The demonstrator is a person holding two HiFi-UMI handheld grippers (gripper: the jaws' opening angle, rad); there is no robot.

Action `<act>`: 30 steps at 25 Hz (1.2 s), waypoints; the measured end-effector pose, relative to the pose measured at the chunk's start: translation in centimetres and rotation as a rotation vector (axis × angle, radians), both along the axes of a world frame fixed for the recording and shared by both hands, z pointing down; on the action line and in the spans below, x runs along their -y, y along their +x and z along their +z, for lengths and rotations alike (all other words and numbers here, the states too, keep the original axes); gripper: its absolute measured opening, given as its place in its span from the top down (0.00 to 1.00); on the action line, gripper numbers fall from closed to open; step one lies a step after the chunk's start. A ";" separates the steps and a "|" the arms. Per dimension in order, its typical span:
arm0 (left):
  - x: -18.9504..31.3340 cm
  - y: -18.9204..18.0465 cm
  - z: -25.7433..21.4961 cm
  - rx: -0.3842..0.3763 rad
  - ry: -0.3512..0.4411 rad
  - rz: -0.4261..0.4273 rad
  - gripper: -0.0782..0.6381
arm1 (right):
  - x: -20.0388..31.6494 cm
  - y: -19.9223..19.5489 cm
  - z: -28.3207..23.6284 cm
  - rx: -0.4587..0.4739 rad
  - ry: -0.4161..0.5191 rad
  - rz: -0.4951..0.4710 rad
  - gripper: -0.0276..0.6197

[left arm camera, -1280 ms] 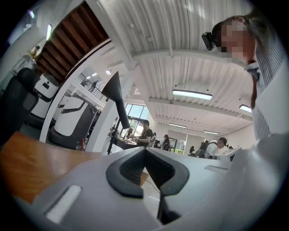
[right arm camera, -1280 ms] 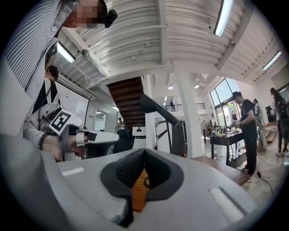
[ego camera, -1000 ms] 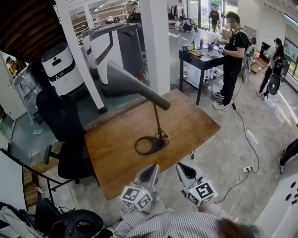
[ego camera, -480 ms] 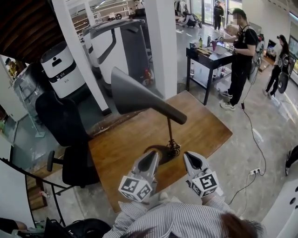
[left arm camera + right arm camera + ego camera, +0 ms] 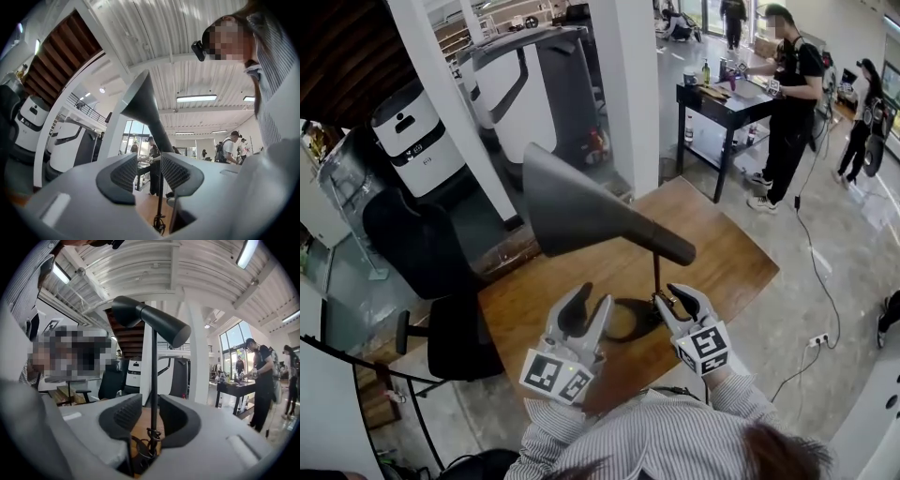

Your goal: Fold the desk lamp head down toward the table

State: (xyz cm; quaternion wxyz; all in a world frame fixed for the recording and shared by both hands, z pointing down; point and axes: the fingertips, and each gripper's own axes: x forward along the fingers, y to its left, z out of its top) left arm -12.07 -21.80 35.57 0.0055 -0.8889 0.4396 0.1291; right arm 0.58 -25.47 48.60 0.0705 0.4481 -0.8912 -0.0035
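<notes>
The desk lamp stands on the wooden table (image 5: 727, 253). Its big dark grey cone head (image 5: 581, 211) is raised and tilted, on a thin stem (image 5: 656, 272) above a ring base (image 5: 628, 328). My right gripper (image 5: 680, 300) is at the foot of the stem. Its jaws have just been opening, and the stem (image 5: 153, 380) stands in the gap without the pads pressing on it. My left gripper (image 5: 586, 309) hovers over the ring base, left of the stem. Its jaws have also just been opening, with nothing between them. The left gripper (image 5: 149, 171) looks up at the cone head (image 5: 143, 101).
A black office chair (image 5: 422, 244) stands at the table's left. Behind the table are a white pillar (image 5: 628, 84) and white machines (image 5: 403, 131). A person stands at a black side table (image 5: 727, 98) at the back right. A cable and power strip (image 5: 816, 339) lie on the floor.
Both grippers have moved forward over the table to the lamp's base, and both have gone from shut to open. The lamp stands as before.
</notes>
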 end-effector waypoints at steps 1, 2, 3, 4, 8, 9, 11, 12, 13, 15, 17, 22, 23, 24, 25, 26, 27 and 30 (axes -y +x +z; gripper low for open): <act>0.0 -0.4 -0.9 -0.002 0.024 -0.001 0.68 | 0.5 -0.2 0.2 -0.009 0.000 -0.007 0.79; 0.0 -0.7 -1.9 -0.004 0.049 -0.002 0.67 | 1.0 -0.5 0.4 -0.016 0.003 -0.015 0.79; 0.0 -1.0 -2.9 -0.007 0.071 -0.002 0.66 | 1.5 -0.6 0.4 -0.018 0.010 -0.022 0.79; 0.1 -1.3 -3.9 -0.010 0.093 -0.002 0.66 | 1.9 -0.8 0.4 -0.016 0.021 -0.025 0.79; -0.1 -2.5 -7.5 0.011 0.172 -0.035 0.62 | 3.1 -1.2 0.5 -0.022 0.037 -0.024 0.79; -0.2 -2.8 -8.1 0.027 0.190 -0.053 0.61 | 3.4 -1.4 0.7 -0.023 0.033 -0.031 0.80; -0.3 -3.3 -9.0 0.061 0.218 -0.091 0.60 | 3.4 -1.7 0.9 -0.024 0.034 -0.056 0.84; -0.4 -3.6 -9.3 0.074 0.230 -0.107 0.60 | 3.3 -1.8 1.0 -0.021 0.035 -0.067 0.87; -0.6 -3.8 -9.8 0.084 0.243 -0.120 0.60 | 3.2 -1.8 1.0 -0.013 0.033 -0.078 0.87; -0.9 -4.2 -10.9 0.095 0.275 -0.131 0.60 | 3.1 -1.8 0.9 0.004 0.027 -0.094 0.88; -1.1 -4.3 -12.1 0.105 0.313 -0.130 0.60 | 3.2 -1.8 0.9 0.006 0.022 -0.101 0.88; -0.8 -3.4 -13.6 0.124 0.341 -0.091 0.65 | 3.2 -1.7 1.0 0.008 0.016 -0.107 0.88; -0.8 -3.3 -13.7 0.131 0.345 -0.088 0.74 | 3.2 -1.7 1.0 0.009 0.015 -0.111 0.88; -0.9 -3.1 -13.8 0.137 0.348 -0.088 0.79 | 3.2 -1.7 1.0 0.009 0.015 -0.114 0.88; -0.9 -3.0 -13.9 0.138 0.349 -0.087 0.80 | 3.2 -1.7 1.0 0.009 0.014 -0.117 0.88; -0.9 -3.0 -13.9 0.134 0.348 -0.086 0.80 | 3.2 -1.7 1.0 0.008 0.014 -0.119 0.88; -1.0 -3.1 -13.8 0.126 0.346 -0.083 0.80 | 3.2 -1.7 1.0 0.008 0.015 -0.122 0.88; -0.8 -3.2 -13.7 0.095 0.337 -0.060 0.81 | 3.3 -1.7 1.1 0.011 0.012 -0.129 0.88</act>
